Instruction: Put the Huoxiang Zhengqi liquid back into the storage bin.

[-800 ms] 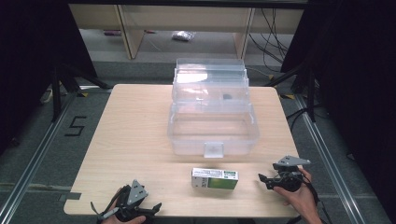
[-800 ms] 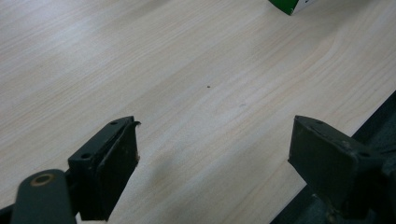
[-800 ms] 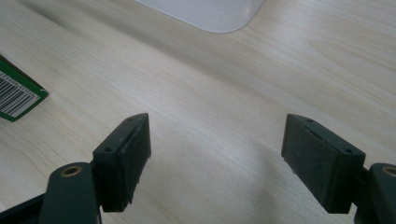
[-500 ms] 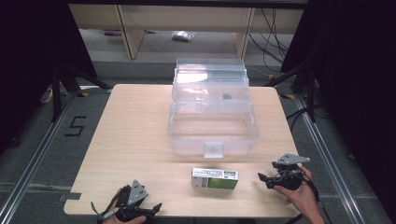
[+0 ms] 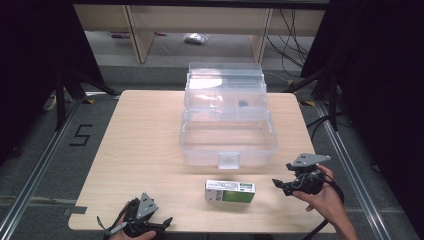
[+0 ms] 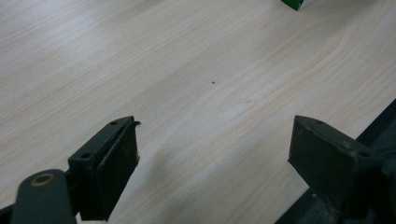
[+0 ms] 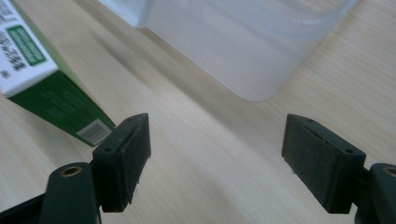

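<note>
The green-and-white carton (image 5: 229, 191) is laid flat on the table (image 5: 140, 150), just before the open clear box (image 5: 227, 132). The right gripper (image 5: 280, 184) is held beside it, jaws spread and empty, presumably for a grasp. The left gripper (image 5: 150, 226) is likewise parted, holding nothing.

"5" on the floor (image 5: 80, 135)

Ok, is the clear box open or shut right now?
Open: the clear box has its lid tilted back and its top trays stepped rearward, baring the main compartment.

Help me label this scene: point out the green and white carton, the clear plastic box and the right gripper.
green and white carton (image 5: 230, 191), high view, top face.
clear plastic box (image 5: 229, 160), high view, front latch.
right gripper (image 5: 278, 183), high view, between its jaw tips.
</note>
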The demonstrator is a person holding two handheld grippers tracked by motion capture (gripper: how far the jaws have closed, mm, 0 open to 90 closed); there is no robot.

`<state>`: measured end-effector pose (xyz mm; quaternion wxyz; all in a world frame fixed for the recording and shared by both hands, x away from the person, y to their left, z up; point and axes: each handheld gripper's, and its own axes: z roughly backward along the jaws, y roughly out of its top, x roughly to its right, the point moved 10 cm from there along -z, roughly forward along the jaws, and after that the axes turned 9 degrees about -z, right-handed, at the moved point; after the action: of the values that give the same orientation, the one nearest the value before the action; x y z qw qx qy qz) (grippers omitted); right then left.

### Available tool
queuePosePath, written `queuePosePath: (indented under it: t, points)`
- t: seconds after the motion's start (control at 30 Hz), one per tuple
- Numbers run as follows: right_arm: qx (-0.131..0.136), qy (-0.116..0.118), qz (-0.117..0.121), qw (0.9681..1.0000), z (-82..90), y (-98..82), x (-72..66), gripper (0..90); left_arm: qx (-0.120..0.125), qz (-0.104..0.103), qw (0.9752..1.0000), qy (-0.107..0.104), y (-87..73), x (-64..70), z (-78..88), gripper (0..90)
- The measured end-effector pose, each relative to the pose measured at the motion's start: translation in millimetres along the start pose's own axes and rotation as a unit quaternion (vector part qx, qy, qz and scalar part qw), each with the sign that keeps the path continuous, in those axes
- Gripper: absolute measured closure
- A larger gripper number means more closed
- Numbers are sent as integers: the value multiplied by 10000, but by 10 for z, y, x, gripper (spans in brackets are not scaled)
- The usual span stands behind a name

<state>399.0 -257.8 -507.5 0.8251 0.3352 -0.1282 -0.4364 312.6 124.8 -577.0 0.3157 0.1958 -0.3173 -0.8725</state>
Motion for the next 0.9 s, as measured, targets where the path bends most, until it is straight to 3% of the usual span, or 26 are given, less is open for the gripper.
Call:
queuePosePath:
  t: [0.07, 0.1, 0.13, 0.17, 0.3, 0.33, 0.37, 0.43, 0.67, 0.9]
  points:
    - [10, 82, 89, 9999, 21, 60, -37, 248, 111, 136, 9998, 7, 23, 16, -12, 151]
    - [-40, 116, 95, 9999, 34, 80, -62, 249, 42, 73, 10000, 42, 8, -3, -14, 151]
    - [119, 147, 113, 9998, 15, 128, -93, 248, 51, 89, 9999, 55, 9, -5, -16, 151]
    - [-91, 158, 137, 9997, 58, 120, -129, 248, 50, 86, 9999, 53, 9, -5, -17, 151]
    - [-23, 273, 436, 9987, 86, 233, -239, 248, 20, 40, 10000, 37, 4, -5, -15, 151]
    - [-114, 302, 456, 9984, 120, 253, -277, 247, 47, 79, 9999, 52, 9, -2, -26, 151]
    - [-23, 282, 586, 9979, 121, 295, -300, 245, -22, 3, 10000, 80, -5, -11, -20, 151]
    - [-104, 413, 786, 9960, 146, 335, -369, 246, -18, 11, 10000, -11, -5, 7, -18, 151]
    - [-260, 702, 1095, 9912, 175, 487, -614, 243, -37, 13, 10000, 6, -10, 4, -24, 151]
    - [-394, 722, 1438, 9862, 158, 570, -811, 248, -18, 26, 10000, -11, -9, 5, -29, 151]
